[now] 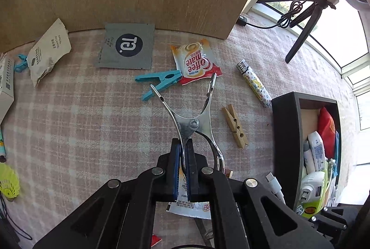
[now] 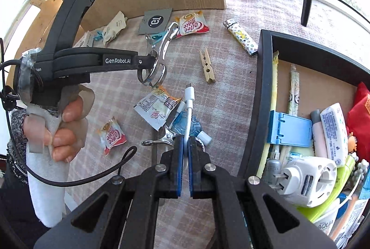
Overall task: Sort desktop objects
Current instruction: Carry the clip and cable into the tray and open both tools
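The left tool [image 1: 183, 156] pinches a metal clip [image 1: 192, 115] by its handle, raised above the checked desk [image 1: 81, 121]. The right tool [image 2: 185, 156] pinches a white cable [image 2: 189, 108] near a black box [image 2: 263, 87] full of sorted items.

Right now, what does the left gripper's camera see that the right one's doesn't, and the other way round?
Only the left wrist view shows the yellow shuttlecock at the table's edge. Only the right wrist view shows the person's hand holding the left gripper, and the blue holder in the black box. Both show the metal clip clamped by the left gripper, the wooden clothespin and the lighter.
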Action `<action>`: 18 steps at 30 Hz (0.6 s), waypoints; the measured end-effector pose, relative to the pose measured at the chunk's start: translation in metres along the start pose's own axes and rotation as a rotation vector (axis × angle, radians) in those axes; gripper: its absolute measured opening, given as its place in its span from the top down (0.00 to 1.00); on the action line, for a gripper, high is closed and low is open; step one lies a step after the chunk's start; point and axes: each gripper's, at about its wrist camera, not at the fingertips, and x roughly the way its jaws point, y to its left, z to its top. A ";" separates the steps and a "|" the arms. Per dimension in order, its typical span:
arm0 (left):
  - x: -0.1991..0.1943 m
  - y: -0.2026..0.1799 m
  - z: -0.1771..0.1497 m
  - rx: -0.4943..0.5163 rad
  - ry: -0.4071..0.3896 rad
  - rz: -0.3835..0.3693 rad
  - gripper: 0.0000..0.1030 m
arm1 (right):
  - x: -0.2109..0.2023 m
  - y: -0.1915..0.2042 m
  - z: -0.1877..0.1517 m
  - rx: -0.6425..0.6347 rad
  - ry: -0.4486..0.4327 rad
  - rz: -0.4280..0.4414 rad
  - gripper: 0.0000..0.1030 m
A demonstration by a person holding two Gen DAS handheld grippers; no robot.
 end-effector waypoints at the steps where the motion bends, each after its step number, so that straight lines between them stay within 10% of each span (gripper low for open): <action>1: -0.004 0.001 -0.002 0.000 -0.005 -0.002 0.97 | 0.000 0.008 0.005 -0.001 -0.008 0.006 0.96; 18: -0.074 -0.006 -0.021 0.008 -0.109 -0.042 0.97 | -0.106 0.014 -0.007 0.000 -0.188 0.028 0.96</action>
